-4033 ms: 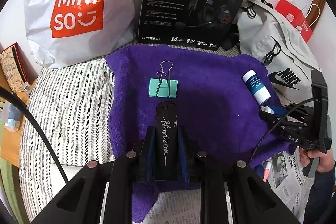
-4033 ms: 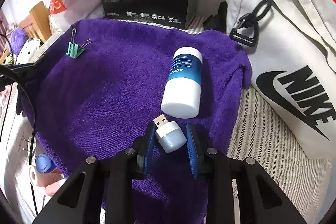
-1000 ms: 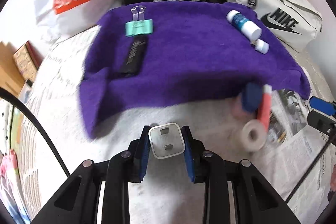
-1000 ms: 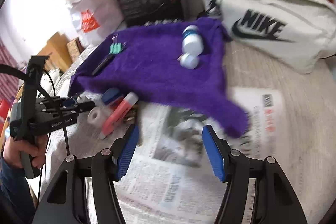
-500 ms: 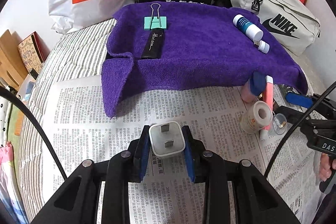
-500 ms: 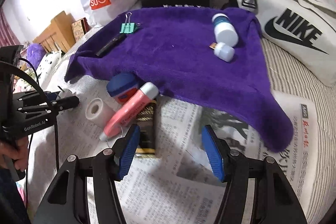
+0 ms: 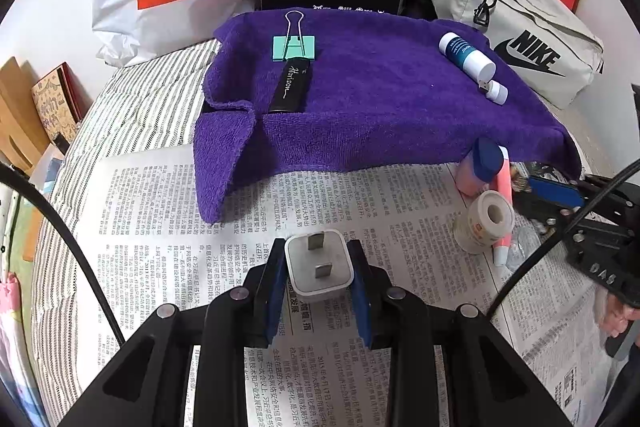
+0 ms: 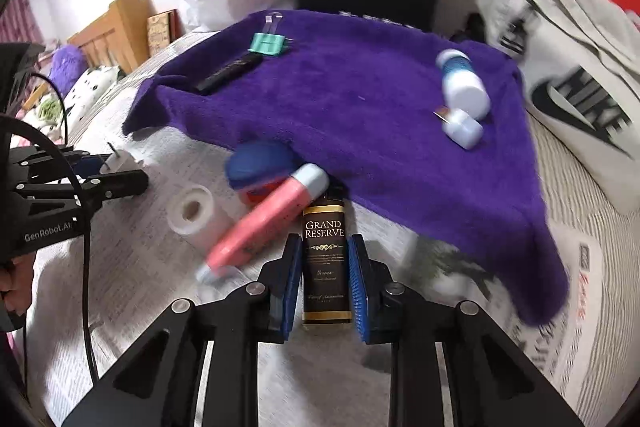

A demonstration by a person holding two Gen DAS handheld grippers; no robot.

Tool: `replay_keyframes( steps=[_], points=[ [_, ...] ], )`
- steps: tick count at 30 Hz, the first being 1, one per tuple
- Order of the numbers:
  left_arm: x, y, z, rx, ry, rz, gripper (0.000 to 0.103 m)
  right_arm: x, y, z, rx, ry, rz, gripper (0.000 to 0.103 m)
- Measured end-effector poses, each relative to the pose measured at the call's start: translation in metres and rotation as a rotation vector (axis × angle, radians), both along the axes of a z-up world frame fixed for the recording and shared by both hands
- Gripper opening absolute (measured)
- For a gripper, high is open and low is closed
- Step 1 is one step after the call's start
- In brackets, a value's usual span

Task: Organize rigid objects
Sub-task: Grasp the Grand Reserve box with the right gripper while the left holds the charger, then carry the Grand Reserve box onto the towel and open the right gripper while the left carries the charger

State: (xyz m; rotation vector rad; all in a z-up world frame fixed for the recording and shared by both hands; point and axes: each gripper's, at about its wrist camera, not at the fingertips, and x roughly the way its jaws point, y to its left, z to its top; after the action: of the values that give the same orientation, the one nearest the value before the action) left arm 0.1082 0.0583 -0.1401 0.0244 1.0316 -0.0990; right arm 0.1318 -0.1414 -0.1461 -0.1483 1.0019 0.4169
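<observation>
Currently, step: picking up loose items.
Left gripper [image 7: 319, 269]: pinching white plug [image 7: 319, 264] above newspaper [image 7: 160, 211].
Right gripper [image 8: 324, 267]: jaws just closed around black box [image 8: 323, 251] lying beside purple towel [image 8: 360, 99].
Next: lift, place both on towel.

White plug [image 7: 319, 264] and black Grand Reserve box [image 8: 324, 259] lie over newspaper

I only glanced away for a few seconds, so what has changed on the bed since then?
The left gripper left the black stick on the purple towel and picked up a white plug. The right gripper released the small USB piece and has just been closing around the Grand Reserve box. The clip stayed.
</observation>
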Motion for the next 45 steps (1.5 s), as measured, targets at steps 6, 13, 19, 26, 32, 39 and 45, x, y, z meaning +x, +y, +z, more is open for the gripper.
replay_keyframes(
  steps=[6,13,19,26,32,39,45],
  points=[
    [-0.004,0.000,-0.001,-0.006,-0.024,0.004,0.028,-0.022,-0.039,0.002,-0.020,0.042,-0.077,0.024],
    [-0.005,-0.001,-0.002,-0.003,-0.024,0.003,0.028,-0.024,-0.033,0.001,-0.070,0.032,-0.080,0.025],
    [-0.005,-0.002,-0.002,-0.002,-0.028,0.006,0.028,-0.027,-0.037,0.002,-0.056,0.053,-0.057,0.025],
    [0.000,-0.006,-0.001,0.010,-0.002,-0.004,0.027,-0.021,-0.035,0.001,-0.042,0.040,-0.048,0.024],
    [0.005,-0.002,0.002,-0.020,0.043,-0.006,0.027,-0.020,-0.047,0.005,0.040,0.081,-0.037,0.023],
    [-0.002,0.002,0.014,-0.067,0.046,-0.006,0.027,-0.021,-0.049,0.027,0.041,0.057,-0.019,0.023],
    [0.001,0.009,0.030,-0.094,0.030,0.005,0.027,-0.010,-0.053,0.045,0.072,0.042,-0.011,0.023]
  ],
)
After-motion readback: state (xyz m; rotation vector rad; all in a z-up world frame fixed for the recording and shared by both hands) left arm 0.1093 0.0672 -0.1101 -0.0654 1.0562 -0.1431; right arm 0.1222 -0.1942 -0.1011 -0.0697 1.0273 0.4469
